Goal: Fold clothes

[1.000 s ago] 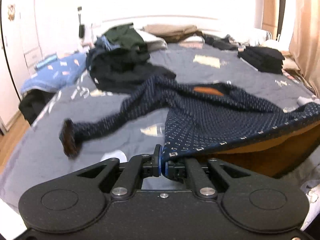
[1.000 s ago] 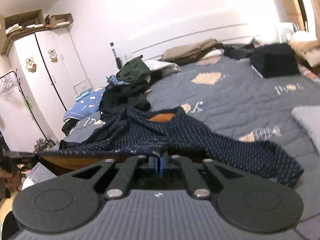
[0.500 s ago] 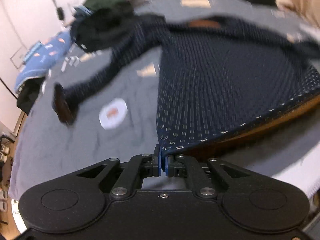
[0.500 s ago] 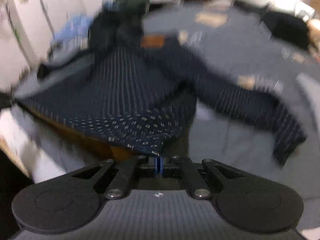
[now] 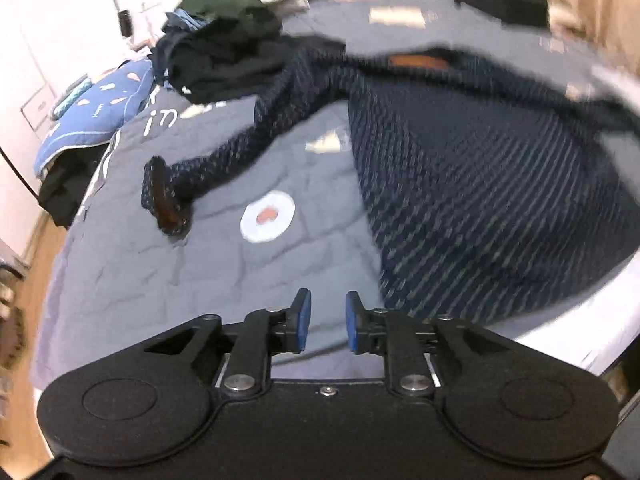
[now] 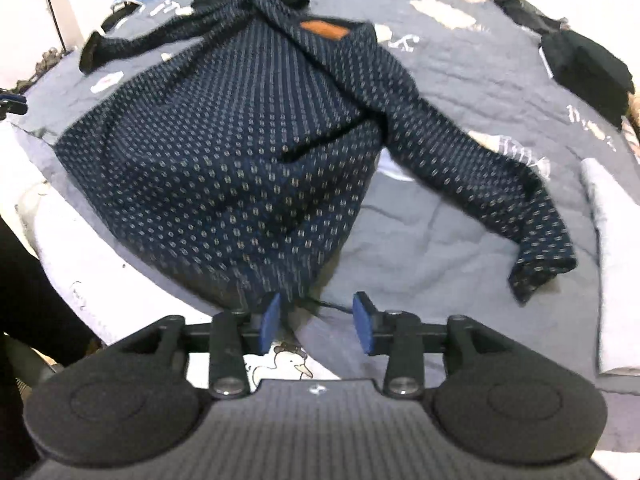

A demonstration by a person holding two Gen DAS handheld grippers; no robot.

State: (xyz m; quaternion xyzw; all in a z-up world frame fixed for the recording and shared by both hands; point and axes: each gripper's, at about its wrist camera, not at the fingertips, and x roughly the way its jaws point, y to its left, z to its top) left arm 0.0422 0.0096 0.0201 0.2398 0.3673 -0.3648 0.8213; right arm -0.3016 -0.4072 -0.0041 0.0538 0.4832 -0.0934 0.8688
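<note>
Sweater (image 6: 224, 152), navy knit with rows of small pale dashes and a tan patch at the collar, is spread face-up near the bed's front edge, both sleeves flung outward. It is carried by a grey quilted bedspread (image 6: 460, 248) stitched in a crackle pattern. A heap of dark clothes (image 5: 224, 52) is piled towards the far left corner. The left gripper (image 5: 325, 322) and the right gripper (image 6: 316, 324) are seen with blue pads parted, nothing held, the hem lying just ahead.
</note>
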